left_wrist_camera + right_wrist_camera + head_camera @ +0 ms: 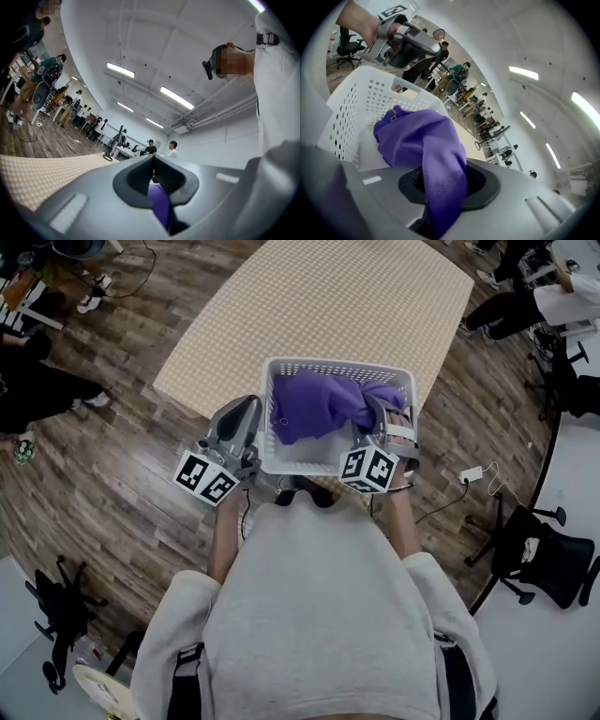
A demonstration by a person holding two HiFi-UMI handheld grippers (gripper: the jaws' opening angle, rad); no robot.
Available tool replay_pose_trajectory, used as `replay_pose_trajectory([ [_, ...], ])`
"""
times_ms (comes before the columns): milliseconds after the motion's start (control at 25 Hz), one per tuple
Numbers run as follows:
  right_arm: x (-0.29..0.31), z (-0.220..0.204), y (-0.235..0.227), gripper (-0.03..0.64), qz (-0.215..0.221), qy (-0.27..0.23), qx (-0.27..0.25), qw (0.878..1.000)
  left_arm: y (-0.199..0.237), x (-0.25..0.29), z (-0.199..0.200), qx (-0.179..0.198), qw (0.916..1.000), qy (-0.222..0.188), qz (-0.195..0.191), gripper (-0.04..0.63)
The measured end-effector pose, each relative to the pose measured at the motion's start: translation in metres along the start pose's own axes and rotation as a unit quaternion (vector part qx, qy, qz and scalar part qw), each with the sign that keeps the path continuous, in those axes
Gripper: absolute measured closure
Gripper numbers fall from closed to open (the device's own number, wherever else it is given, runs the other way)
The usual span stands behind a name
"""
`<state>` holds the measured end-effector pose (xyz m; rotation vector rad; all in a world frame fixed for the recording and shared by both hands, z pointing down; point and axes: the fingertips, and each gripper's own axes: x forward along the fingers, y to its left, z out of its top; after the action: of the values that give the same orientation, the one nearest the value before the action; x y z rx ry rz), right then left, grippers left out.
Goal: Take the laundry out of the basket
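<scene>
A white perforated laundry basket (337, 365) stands at the near edge of a table under a checked cloth (328, 306). A purple garment (309, 404) lies bunched inside it. My right gripper (375, 411) reaches into the basket's right side and is shut on a fold of that garment (417, 136), which runs down between the jaws of the right gripper (440, 197). My left gripper (246, 413) hangs just outside the basket's left wall, tilted upward. In its own view the left gripper (157, 187) has its jaws together, with a thin purple sliver in the slit.
The basket wall (351, 108) rises close on the right gripper's left. A power strip with cable (469, 474) lies on the wooden floor at right. An office chair (544, 559) stands beyond it, and people sit at the left (37, 390) and top right (525, 306).
</scene>
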<state>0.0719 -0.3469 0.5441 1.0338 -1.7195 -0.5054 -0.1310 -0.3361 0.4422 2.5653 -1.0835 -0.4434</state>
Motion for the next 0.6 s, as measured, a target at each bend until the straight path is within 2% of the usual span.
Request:
replay_pose_trajectory([
  [200, -0.034, 0.022, -0.047, 0.503, -0.065, -0.037, 0.018, 0.997, -0.001, 0.005, 0.011, 0.008, 0.9999, -0.006, -0.009, 0.586],
  [240, -0.039, 0.023, -0.054, 0.503, -0.073, -0.045, 0.032, 0.996, -0.004, 0.007, 0.011, 0.008, 0.9999, -0.007, -0.011, 0.586],
  [320, -0.049, 0.021, -0.065, 0.506, -0.078, -0.067, 0.092, 0.990, -0.010, 0.009, 0.012, 0.010, 0.9998, -0.008, -0.018, 0.586],
  [440, -0.068, 0.019, -0.077, 0.512, -0.079, -0.113, 0.207, 0.969, -0.018, 0.009, 0.016, 0.017, 0.9995, -0.011, -0.024, 0.586],
  [600, -0.098, 0.029, -0.106, 0.525, -0.082, -0.192, 0.334, 0.919, -0.014, 0.004, 0.033, 0.032, 0.9989, -0.029, -0.017, 0.586],
])
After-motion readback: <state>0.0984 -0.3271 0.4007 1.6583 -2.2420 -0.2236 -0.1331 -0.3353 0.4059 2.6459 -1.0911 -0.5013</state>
